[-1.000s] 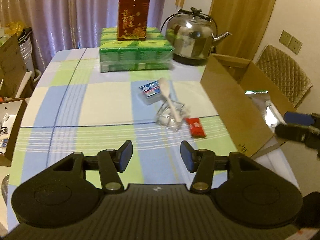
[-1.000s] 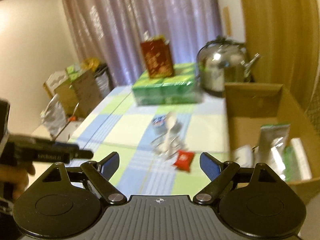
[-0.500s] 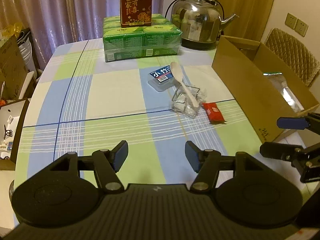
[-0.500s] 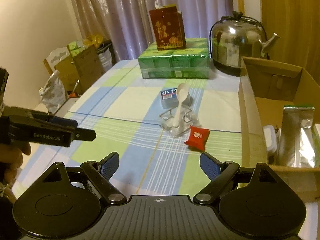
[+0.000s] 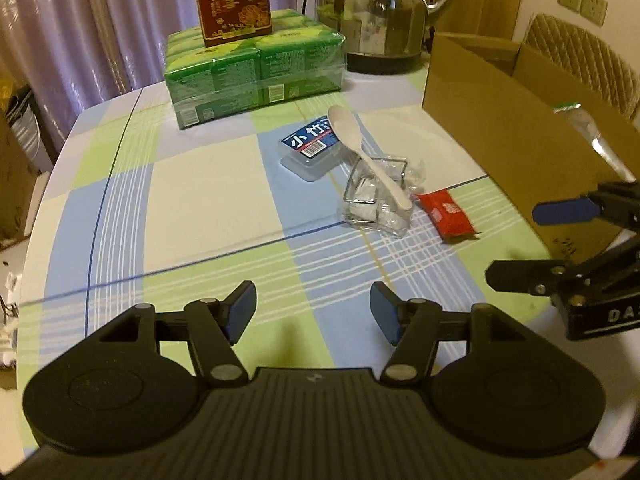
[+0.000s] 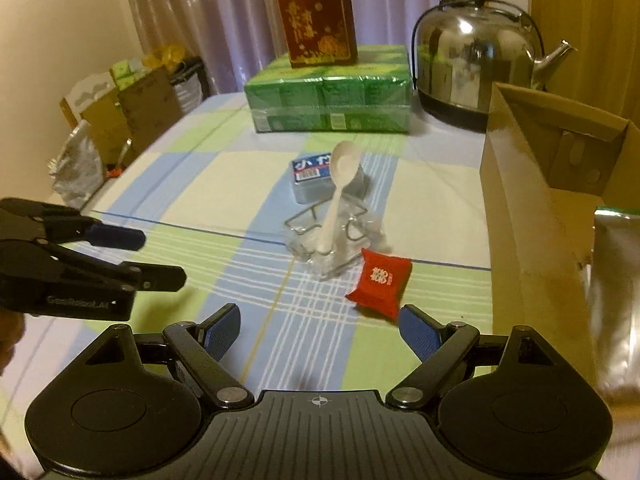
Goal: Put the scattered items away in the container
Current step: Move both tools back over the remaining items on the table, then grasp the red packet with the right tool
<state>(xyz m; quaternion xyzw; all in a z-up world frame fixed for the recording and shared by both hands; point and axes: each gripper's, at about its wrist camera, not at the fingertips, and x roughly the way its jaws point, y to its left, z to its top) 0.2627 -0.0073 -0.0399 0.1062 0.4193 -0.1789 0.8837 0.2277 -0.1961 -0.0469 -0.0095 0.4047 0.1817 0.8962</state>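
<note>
Two hand-held grippers hover low over a checked tablecloth (image 5: 200, 184) with the tidying partly done. The cardboard box (image 6: 532, 184) at the table's right edge holds at least a silver foil pouch (image 6: 616, 280); what else lies inside cannot be told from these views.

Four scattered items remain in a tight cluster at mid-table. A red snack packet (image 6: 380, 280) lies nearest the box, just beside a clear plastic wrapper with a wire stand (image 6: 332, 240). A white plastic spoon (image 6: 340, 184) rests tilted across that stand, its bowl over a small clear box with a blue label (image 5: 312, 148).

The left gripper (image 5: 313, 312) has its jaws spread wide with nothing between them, well short of the cluster. The right gripper (image 6: 320, 330) is likewise spread and empty, its right pad close to the red packet, which looks to be the likely next pick.

Behind the cluster stand a green shrink-wrapped multipack (image 5: 256, 68), a dark red carton (image 6: 316, 20) on top of it, and a steel kettle (image 6: 476, 60), none of which appears to be part of the clutter.
</note>
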